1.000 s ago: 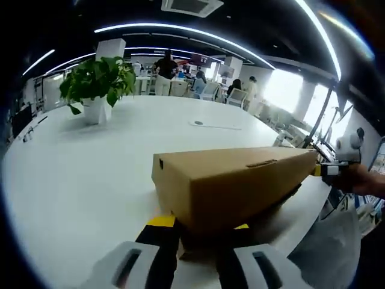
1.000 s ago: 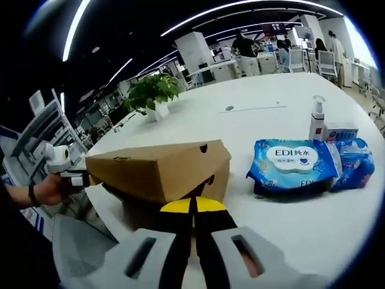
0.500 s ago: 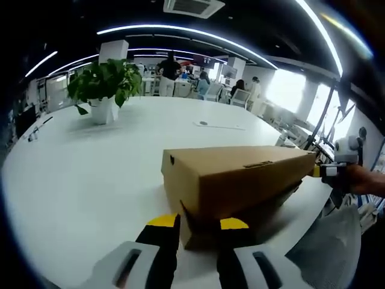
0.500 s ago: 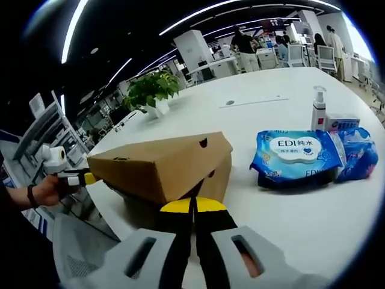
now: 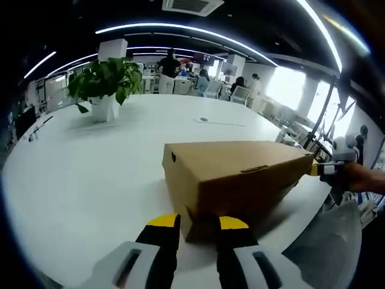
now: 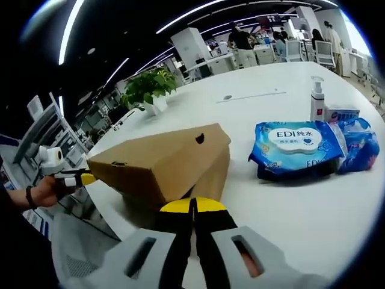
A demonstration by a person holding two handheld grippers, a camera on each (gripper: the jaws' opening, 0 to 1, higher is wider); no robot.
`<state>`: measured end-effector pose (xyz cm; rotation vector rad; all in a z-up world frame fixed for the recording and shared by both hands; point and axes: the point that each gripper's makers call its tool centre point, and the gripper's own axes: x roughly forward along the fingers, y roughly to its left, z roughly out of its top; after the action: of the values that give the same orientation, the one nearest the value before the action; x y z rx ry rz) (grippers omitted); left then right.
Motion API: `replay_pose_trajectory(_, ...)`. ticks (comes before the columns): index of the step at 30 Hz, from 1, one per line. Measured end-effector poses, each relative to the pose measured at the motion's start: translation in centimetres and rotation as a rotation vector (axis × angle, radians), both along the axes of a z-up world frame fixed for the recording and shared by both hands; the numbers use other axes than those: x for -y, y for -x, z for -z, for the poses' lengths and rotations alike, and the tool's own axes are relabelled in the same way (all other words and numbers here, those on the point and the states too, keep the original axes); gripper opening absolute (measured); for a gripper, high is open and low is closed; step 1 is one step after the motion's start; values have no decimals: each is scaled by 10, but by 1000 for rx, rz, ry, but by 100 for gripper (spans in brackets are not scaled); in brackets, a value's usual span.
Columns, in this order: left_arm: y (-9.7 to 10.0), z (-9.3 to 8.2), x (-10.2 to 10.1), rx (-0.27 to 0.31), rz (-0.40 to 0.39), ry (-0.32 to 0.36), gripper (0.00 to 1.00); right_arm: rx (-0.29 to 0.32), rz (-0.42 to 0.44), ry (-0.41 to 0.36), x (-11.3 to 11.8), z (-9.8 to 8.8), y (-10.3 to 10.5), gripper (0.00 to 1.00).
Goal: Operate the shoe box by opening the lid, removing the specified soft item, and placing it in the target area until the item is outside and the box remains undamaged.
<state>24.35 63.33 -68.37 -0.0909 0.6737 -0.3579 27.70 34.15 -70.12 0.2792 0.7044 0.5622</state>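
A wide white table (image 5: 78, 174) carries a brown shoe box (image 5: 231, 177) near its edge, lid down. Beside it lies a blue wipes pack (image 6: 295, 147). The left claw (image 5: 195, 224) stands apart before the box; the right claw (image 6: 192, 206) is pressed together.

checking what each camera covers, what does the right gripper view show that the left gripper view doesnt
Right gripper view alone: blue wipes packs, a pump bottle and a small box beside it. Left gripper view alone: the ceiling air vent. Both share the cardboard shoe box, the potted plant, the white table and people in the background.
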Motion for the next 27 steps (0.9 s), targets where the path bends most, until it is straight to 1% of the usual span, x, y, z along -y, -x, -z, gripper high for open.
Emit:
replay_pose_trajectory(3, 2, 0, 2, -1, 4, -5, 23, -8, 13, -13, 0, 3, 1, 0)
replay_pose_trajectory(13, 7, 1, 3, -12, -1, 8, 23, -37, 19, 0, 3, 14, 10, 0)
replay_pose_trajectory(17, 4, -2, 1, -17, -23, 29, 23, -26, 13, 27, 6, 13, 14, 0)
replay_pose_trajectory(19, 1, -4, -1, -14, -45, 57, 23, -27, 21, 26, 7, 13, 15, 0)
replay_pose_trajectory(20, 0, -5, -3, -16, -55, 65, 23, -28, 27, 23, 8, 12, 15, 0)
replay_pose_trajectory(21, -2, -6, -4, -16, -71, 79, 23, -27, 44, -1, 8, 7, 15, 0)
replay_pose_trajectory(22, -3, -9, -5, -11, -87, 98, 23, 3, 73, -37, 9, -2, 10, 0)
replay_pose_trajectory(24, -5, -12, -8, -10, -102, 110, 23, 31, 85, -39, 12, -12, 9, 0)
replay_pose_trajectory(25, -8, -16, -8, 0, -115, 133, 23, 40, 90, -51, 12, -16, 8, 0)
replay_pose_trajectory(26, -10, -18, -7, 2, -121, 152, 23, 57, 81, -83, 9, -21, 6, 1)
replay_pose_trajectory(27, -12, -18, -6, -4, -119, 169, 24, 59, 70, -95, 6, -23, 6, 5)
